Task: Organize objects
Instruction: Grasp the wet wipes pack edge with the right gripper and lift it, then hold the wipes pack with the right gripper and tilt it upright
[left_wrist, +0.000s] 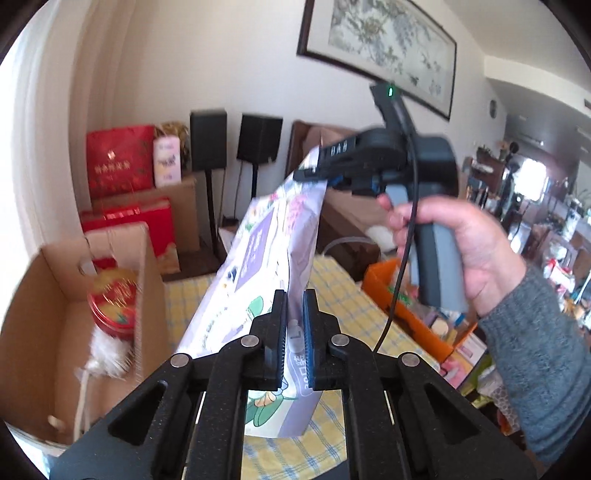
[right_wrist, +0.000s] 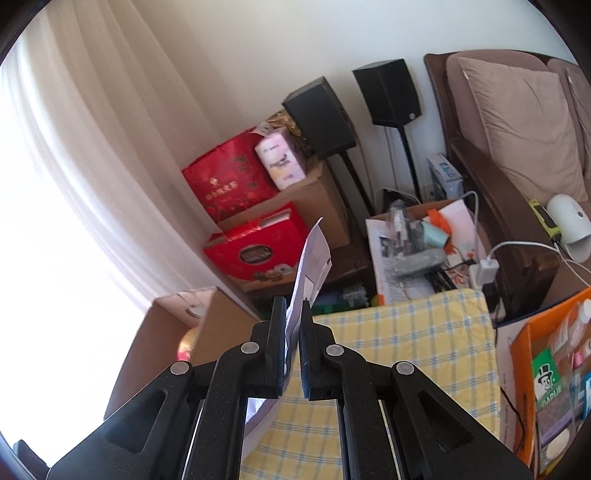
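Both our left gripper (left_wrist: 294, 332) and right gripper (right_wrist: 293, 343) pinch only the soft pack (left_wrist: 258, 258)'s thin end seams above the checked tabletop (left_wrist: 354, 295); we judge they could slip.

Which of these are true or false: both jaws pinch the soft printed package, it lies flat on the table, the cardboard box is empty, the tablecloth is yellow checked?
1. Both grippers clamp the soft white and purple printed package. True: left gripper at its lower end, right gripper at its top edge.
2. The package lies flat on the table. False: it hangs lifted above it.
3. The open brown cardboard box is empty. False: it holds a round red tin.
4. The tablecloth is yellow checked. True.
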